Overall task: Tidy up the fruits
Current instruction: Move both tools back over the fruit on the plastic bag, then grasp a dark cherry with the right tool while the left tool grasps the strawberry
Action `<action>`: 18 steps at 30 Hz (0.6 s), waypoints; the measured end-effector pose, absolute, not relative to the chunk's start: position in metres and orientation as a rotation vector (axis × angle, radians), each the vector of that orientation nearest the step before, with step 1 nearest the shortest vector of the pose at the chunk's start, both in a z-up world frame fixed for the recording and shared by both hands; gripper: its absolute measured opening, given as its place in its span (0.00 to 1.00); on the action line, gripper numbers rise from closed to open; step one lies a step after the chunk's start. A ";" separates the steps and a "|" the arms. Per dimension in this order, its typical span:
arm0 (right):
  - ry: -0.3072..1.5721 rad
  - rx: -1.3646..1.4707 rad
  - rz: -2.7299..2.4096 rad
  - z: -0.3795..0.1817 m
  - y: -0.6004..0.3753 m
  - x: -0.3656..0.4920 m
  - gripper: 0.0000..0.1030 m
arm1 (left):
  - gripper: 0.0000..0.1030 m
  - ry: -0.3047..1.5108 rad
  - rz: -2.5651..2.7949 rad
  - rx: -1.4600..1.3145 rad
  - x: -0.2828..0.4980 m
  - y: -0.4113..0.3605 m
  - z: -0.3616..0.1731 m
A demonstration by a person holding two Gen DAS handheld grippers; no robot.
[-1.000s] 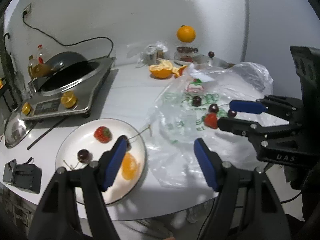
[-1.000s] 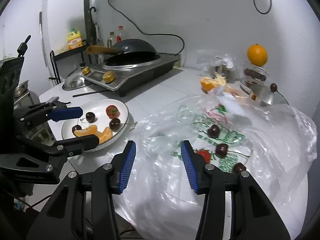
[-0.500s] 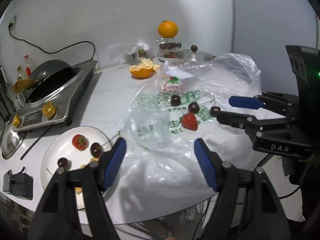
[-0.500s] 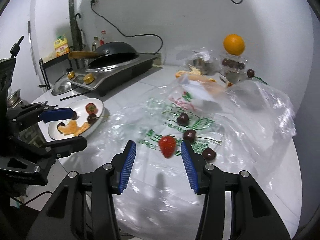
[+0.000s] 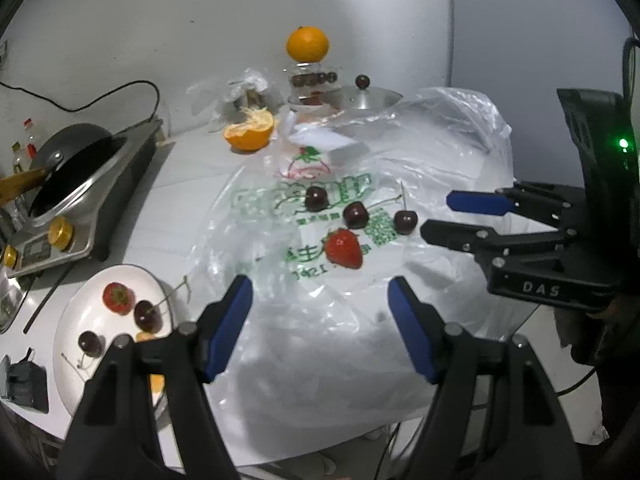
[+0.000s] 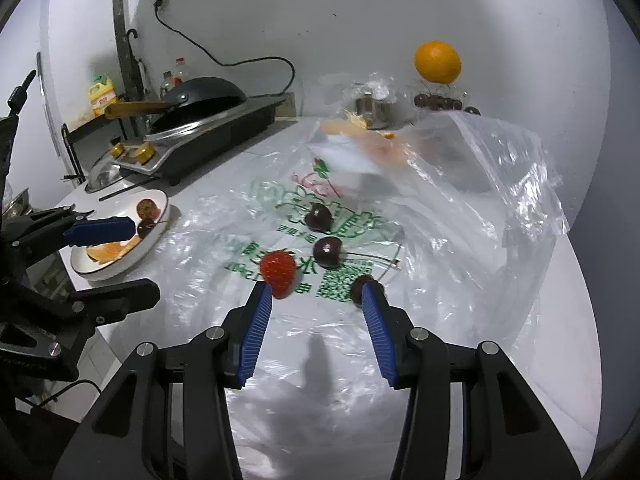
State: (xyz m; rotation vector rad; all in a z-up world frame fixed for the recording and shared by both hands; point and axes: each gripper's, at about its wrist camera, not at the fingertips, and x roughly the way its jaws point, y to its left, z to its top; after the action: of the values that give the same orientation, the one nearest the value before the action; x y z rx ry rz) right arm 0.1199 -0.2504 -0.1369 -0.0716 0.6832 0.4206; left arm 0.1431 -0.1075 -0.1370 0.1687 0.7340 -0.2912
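**Both grippers hover over the loose fruit on the bag**

A clear plastic bag (image 6: 472,208) with green print lies spread over the white bench (image 5: 192,184). On it sit a red strawberry (image 6: 278,268) and three dark red cherries (image 6: 328,251), close together.

The right gripper (image 6: 316,298) hangs just short of this fruit, its blue-padded fingers (image 6: 256,328) released and empty. In the right wrist view the strawberry shows at the tip of the left finger and the nearest cherry (image 6: 360,286) at the tip of the right finger; whether either touches cannot be told.

The left gripper (image 5: 320,292) also stands open with nothing between its fingers (image 5: 228,326). The strawberry (image 5: 344,248) lies ahead of the gap, apart from both fingers.

To the left, a round white plate (image 5: 68,360) at the bench edge holds another strawberry (image 5: 118,298), two cherries and orange segments. A whole orange (image 5: 307,44) sits on a glass jar by the wall, with a cut orange half (image 5: 248,132) nearby.
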 end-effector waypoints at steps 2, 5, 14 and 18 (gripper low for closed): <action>0.692 -0.074 0.415 -0.140 -0.253 0.124 0.48 | 0.69 0.738 -0.294 0.171 0.146 -0.110 -0.139; 0.710 -0.076 0.407 -0.146 -0.256 0.132 0.48 | 0.69 0.744 -0.302 0.170 0.151 -0.113 -0.141; 0.758 -0.087 0.389 -0.158 -0.254 0.155 0.44 | 0.69 0.763 -0.317 0.160 0.168 -0.115 -0.152; 0.787 -0.090 0.388 -0.164 -0.251 0.166 0.42 | 0.69 0.771 -0.322 0.146 0.176 -0.116 -0.157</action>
State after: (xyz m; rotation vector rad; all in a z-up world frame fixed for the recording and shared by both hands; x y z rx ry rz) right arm 0.1659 -0.2509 -0.1637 -0.0896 0.7867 0.3884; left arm 0.1755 -0.1164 -0.1567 0.1458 0.7714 -0.3218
